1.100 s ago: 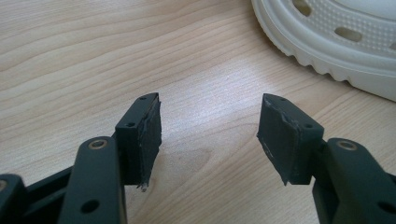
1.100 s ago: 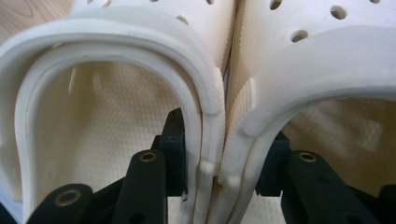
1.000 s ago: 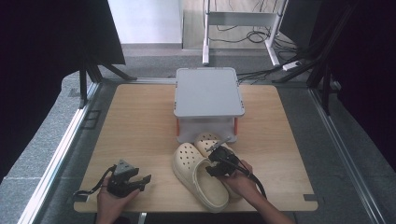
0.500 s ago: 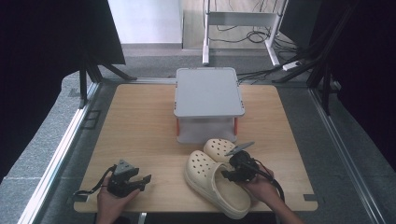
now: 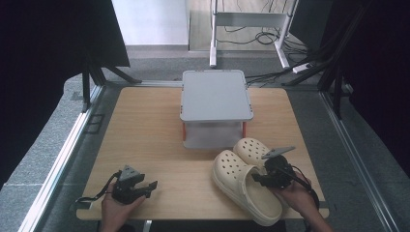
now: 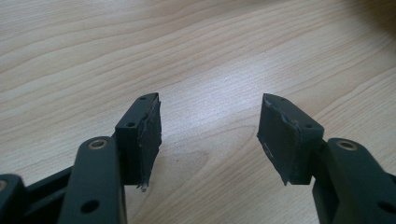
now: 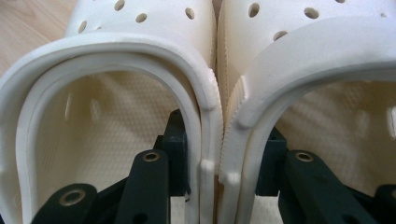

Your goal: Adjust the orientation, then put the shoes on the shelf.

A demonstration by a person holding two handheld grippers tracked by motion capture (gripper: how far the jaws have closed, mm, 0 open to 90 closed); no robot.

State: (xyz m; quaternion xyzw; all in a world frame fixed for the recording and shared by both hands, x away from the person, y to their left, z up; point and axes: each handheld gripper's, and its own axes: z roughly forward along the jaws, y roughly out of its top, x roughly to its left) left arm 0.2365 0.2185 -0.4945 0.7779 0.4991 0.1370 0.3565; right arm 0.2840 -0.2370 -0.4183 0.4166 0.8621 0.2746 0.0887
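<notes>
A pair of cream clogs [image 5: 244,181] now lies off the front right corner of the grey box [image 5: 216,107], where a second earlier it sat tight against the middle of the box's front. The right hand-held gripper [image 5: 267,178] is clamped on the two inner walls where the shoes meet, one jaw inside each clog, as the right gripper view shows with the left shoe [image 7: 112,88] and the right shoe [image 7: 317,79] pressed side by side. The pair has come away from the box toward the near right of the worktop [image 5: 145,130] as one unit, toes pointing back toward the box. Whether the soles ride on the wood or hang just above it is hard to tell from above. Well off to the box's front left, the left hand-held gripper [image 5: 140,187] rests on the worktop with its jaws apart and nothing between them, bare wood [image 6: 205,56] ahead. The shift suggests the shoes are being carried to a new spot together, and the pinch on both walls seems to be holding.
</notes>
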